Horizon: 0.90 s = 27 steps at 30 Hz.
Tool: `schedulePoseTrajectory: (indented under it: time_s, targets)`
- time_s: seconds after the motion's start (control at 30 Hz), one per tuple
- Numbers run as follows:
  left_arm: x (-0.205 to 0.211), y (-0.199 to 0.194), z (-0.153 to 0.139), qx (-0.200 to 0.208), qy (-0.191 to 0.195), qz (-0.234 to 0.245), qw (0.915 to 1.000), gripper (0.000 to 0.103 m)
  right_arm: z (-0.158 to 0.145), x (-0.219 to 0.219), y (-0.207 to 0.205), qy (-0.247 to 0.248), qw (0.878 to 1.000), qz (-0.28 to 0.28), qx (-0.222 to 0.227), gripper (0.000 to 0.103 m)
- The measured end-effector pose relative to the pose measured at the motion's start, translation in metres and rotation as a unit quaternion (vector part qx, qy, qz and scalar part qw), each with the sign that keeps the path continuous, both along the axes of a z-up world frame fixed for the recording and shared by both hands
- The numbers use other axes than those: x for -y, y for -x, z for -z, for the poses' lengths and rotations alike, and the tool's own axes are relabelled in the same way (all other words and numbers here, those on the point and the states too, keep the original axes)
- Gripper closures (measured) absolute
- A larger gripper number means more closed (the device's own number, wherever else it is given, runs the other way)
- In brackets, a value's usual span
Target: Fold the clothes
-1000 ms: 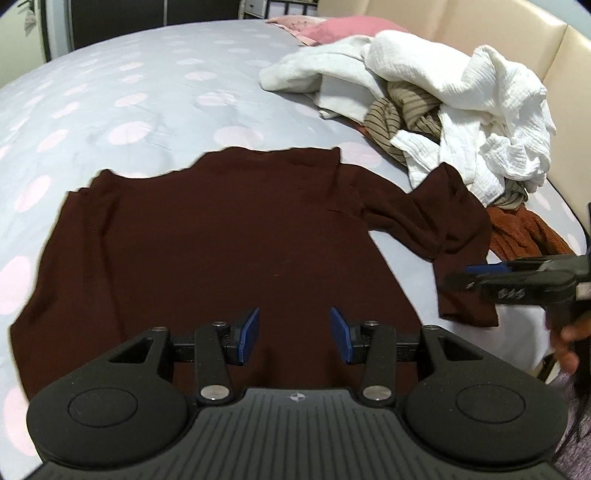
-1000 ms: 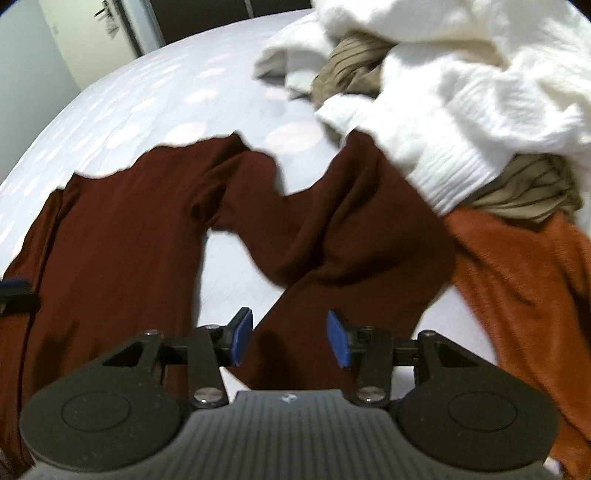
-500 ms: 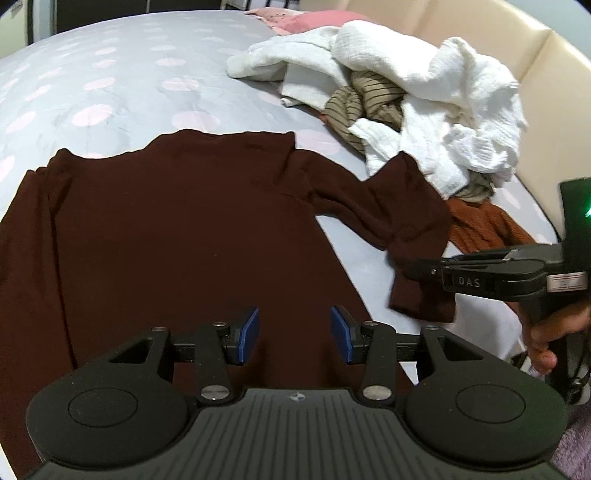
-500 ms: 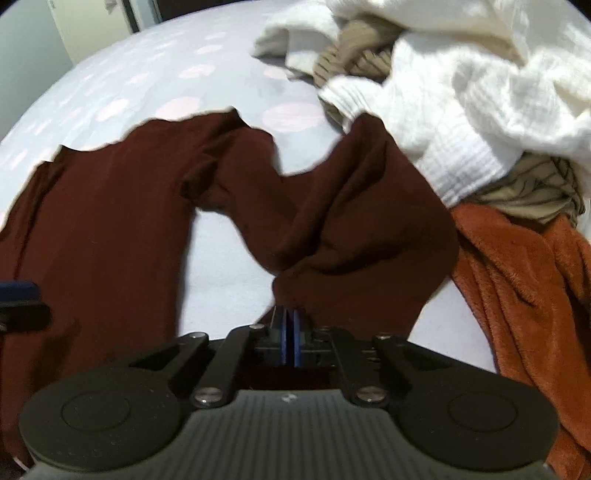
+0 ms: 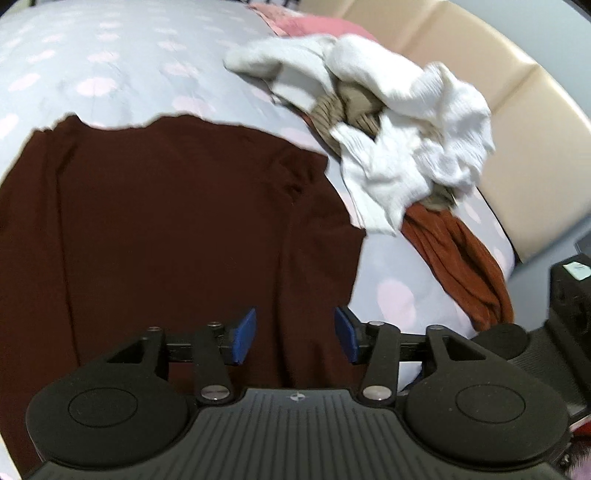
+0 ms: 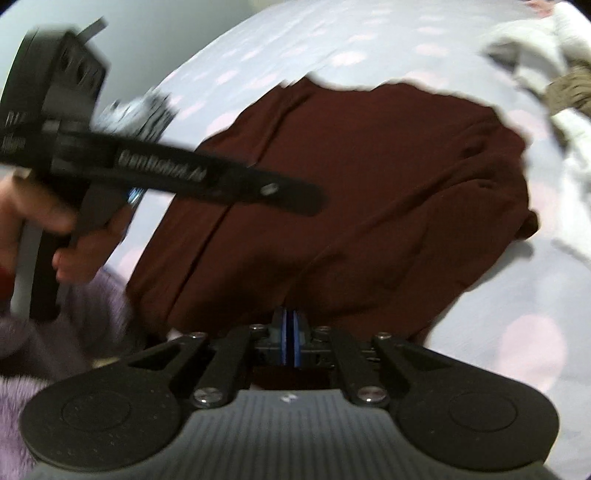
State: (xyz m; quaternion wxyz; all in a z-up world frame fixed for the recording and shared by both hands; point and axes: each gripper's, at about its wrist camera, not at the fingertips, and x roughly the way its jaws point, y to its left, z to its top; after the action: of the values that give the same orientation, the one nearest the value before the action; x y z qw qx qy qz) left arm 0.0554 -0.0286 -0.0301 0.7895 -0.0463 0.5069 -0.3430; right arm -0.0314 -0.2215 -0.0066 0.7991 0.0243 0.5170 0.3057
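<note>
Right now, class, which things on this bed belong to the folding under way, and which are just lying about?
In the job:
- dark red top
- right gripper, shut on the top's sleeve
- left gripper, open above the top

Lying about:
- white clothes
- striped brown garment
- rust-orange garment
- pink pillow

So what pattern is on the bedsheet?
The bedsheet is pale grey-blue with soft pink spots, clearest in the left wrist view.
</note>
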Motion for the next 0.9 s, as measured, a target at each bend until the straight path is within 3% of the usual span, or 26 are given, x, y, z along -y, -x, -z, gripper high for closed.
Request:
schedulePoseTrajectory:
  time_s: [0.17, 0.4, 0.47, 0.5, 0.53, 0.9]
  targets:
    - [0.008, 0.008, 0.018, -0.018, -0.025, 0.020, 0.9993, 0.056, 0.012, -0.019, 0.018, 0.016, 0.999, -0.046, -0.020, 0.098]
    - [0.028, 0.012, 0.043, -0.024, -0.074, 0.041, 0.9961, 0.057, 0.021, -0.017, 0.013, 0.035, 0.998, -0.029, -0.036, 0.093]
    - [0.033, 0.015, 0.046, -0.022, -0.083, 0.051, 0.9950, 0.057, 0.021, -0.017, 0.012, 0.043, 0.998, -0.027, -0.034, 0.086]
    - [0.036, 0.015, 0.047, -0.020, -0.088, 0.054, 0.9945, 0.057, 0.021, -0.018, 0.011, 0.046, 0.998, -0.026, -0.032, 0.075]
    - [0.038, 0.015, 0.048, -0.019, -0.093, 0.056, 0.9939, 0.059, 0.020, -0.017, 0.011, 0.047, 0.998, -0.025, -0.031, 0.070]
    - [0.053, 0.018, 0.056, 0.003, -0.167, 0.072, 0.9833, 0.094, 0.023, -0.007, 0.009, 0.065, 0.997, -0.014, -0.032, 0.067]
